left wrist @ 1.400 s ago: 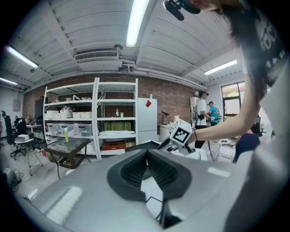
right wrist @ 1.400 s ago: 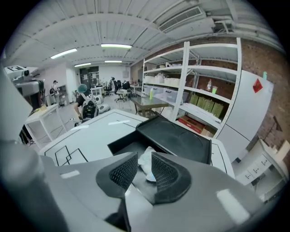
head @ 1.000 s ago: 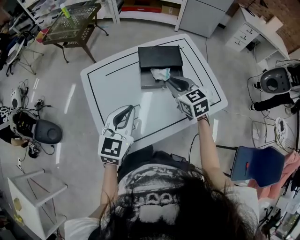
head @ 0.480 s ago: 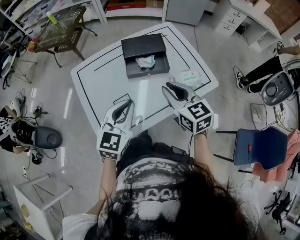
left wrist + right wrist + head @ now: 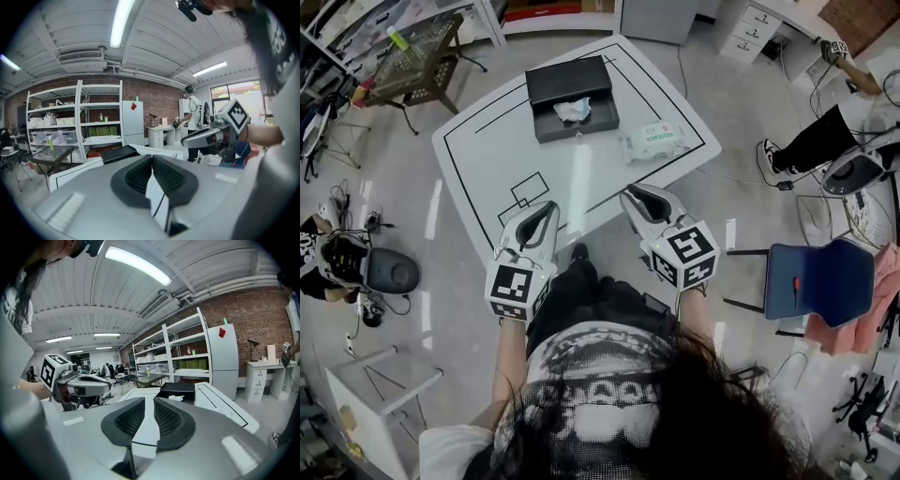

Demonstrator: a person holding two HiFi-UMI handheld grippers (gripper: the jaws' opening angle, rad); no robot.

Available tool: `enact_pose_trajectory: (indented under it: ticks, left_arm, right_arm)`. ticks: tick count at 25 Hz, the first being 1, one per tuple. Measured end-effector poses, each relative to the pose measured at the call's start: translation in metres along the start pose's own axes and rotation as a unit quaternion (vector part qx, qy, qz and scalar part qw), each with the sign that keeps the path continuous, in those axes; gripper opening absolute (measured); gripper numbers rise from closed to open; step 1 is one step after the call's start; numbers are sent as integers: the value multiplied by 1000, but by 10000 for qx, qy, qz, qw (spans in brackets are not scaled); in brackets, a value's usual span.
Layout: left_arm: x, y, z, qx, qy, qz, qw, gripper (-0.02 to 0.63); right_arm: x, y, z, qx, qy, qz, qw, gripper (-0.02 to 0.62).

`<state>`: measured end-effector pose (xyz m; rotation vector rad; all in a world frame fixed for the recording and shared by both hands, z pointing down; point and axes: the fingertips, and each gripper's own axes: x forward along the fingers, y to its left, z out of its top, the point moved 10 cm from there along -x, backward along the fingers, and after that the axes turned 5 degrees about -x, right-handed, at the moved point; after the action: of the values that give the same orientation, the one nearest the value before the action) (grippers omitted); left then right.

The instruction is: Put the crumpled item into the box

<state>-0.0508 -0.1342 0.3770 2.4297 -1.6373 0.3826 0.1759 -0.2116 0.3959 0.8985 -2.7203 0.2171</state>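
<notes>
Over at the far end of the surface (image 5: pixel 534 150), the crumpled item (image 5: pixel 573 111) sits inside the black box (image 5: pixel 567 80), w/ a pack of wipes (image 5: pixel 654 142) just to the right of it. Down at the near edge, well apart from the box, the left claw (image 5: pixel 546 208) is clenched, jaws together w/ nothing in them. The right claw (image 5: pixel 630 194) is released, jaws a narrow gap apart w/ nothing btwn them, and they've just been closing.
</notes>
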Motion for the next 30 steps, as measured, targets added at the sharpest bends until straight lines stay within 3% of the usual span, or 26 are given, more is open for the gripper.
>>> enact_pose_trajectory:
  ticks: [13,23,30]
  left_arm:
    - [-42,-30,-15,-29,90,-24,10000,0]
    - [-81,-13,-29,-107,58,17,9999,0]
    - [-139,11,-41,-16,-46,-88,9999,0]
  right_arm:
    - [-33,36,-10,-131,24,10,9999,63]
    - [-27,82,1,-250,-84,52,9996,54]
    - [-20,147,-1,-191,-115,-62,9997,38]
